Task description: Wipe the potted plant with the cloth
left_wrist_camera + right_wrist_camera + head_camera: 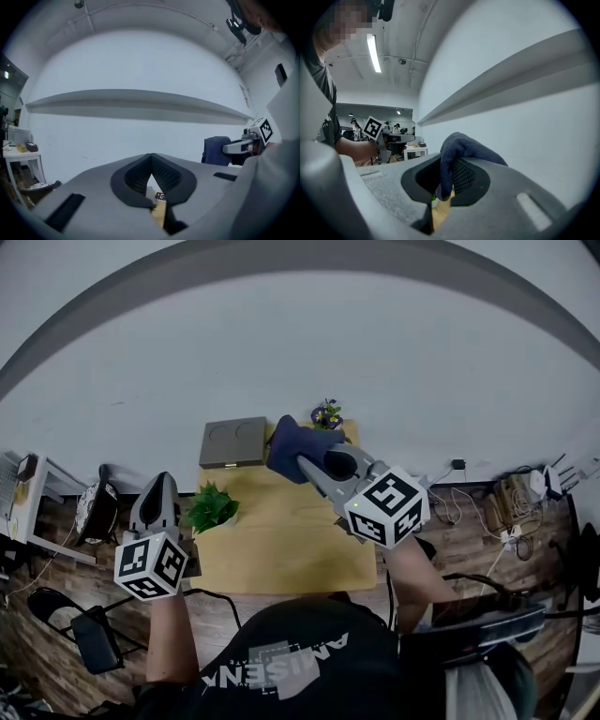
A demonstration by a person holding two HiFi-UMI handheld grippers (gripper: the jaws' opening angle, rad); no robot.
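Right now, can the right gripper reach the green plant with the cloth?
Likely yes: the right gripper holds the cloth, and only bare tabletop lies between it and the green plant.

- The table [281, 554] stands with its far edge against the wall [300, 352].
- A flat box [232, 442] lies at the table's far left corner.
- A small flower pot [326, 414] stands by the far edge, near the far right corner, right of the flat box.
- The potted plant [214, 507] stands at the table's left edge, about midway along it, in front of the flat box.
- The left gripper [162, 478] is just off the left edge, left of the potted plant.
- The cloth [292, 448] hangs in the right gripper [304, 463] above the table's far part, between the flat box and the flower pot.
- A chair [89, 634] stands on the floor [469, 540] off the near left corner; cables [464, 498] lie on the floor to the right.
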